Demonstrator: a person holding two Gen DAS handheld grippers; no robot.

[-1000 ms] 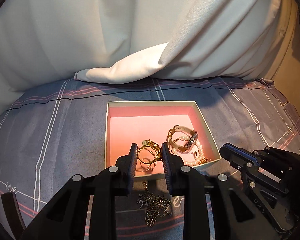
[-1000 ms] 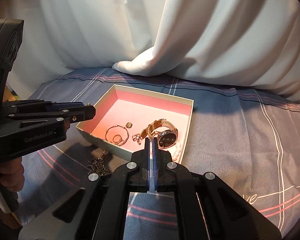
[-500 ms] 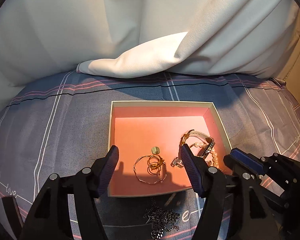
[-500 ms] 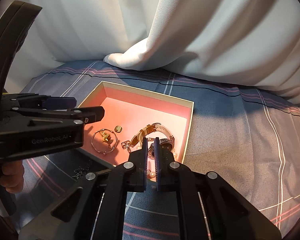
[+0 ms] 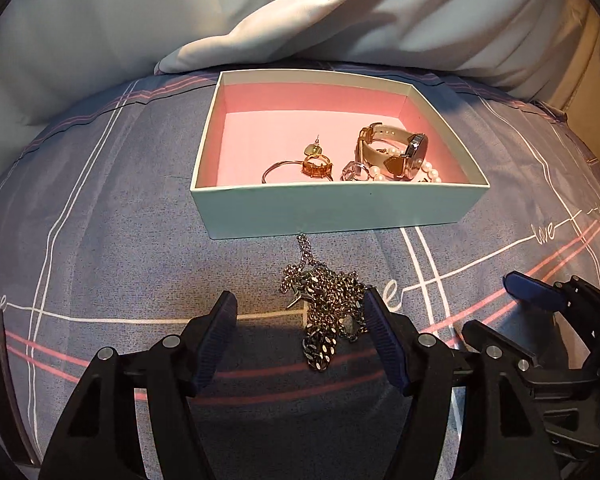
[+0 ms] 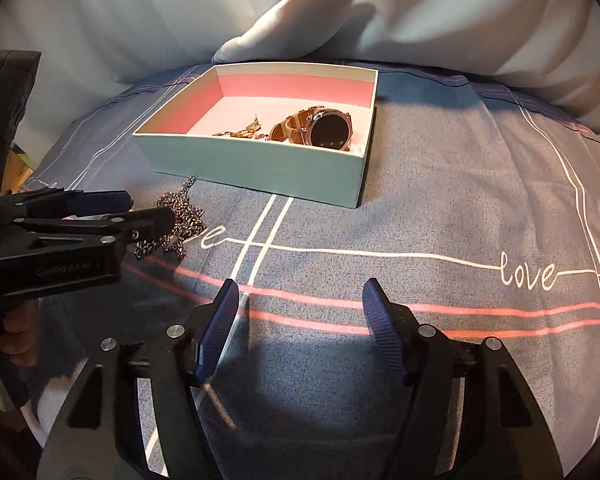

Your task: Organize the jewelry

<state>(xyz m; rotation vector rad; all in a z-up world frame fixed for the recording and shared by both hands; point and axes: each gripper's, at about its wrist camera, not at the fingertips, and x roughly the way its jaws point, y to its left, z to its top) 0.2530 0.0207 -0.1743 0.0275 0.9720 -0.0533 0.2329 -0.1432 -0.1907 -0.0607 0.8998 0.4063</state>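
A pale green box (image 5: 332, 210) with a pink lining sits on the bedspread. It holds a rose-gold watch (image 5: 404, 152), a gold bangle with a ring (image 5: 300, 170), a small earring (image 5: 313, 148) and pearls (image 5: 430, 170). The box (image 6: 260, 160) and watch (image 6: 328, 132) also show in the right wrist view. A dark metal chain (image 5: 324, 300) lies piled on the cloth in front of the box. My left gripper (image 5: 300, 314) is open, low over the chain, with its right pad beside the pile. My right gripper (image 6: 298, 306) is open and empty over bare cloth.
The blue-grey bedspread (image 6: 460, 208) has white and pink lines and the word "love". White bedding (image 5: 260, 24) rises behind the box. The left gripper (image 6: 100, 216) shows in the right wrist view, its fingers partly covering the chain (image 6: 180, 216).
Both grippers have pulled back from over the box and dropped toward the cloth. The left jaws opened, leaving the bangle in the box; the right gripper went from shut to wide open.
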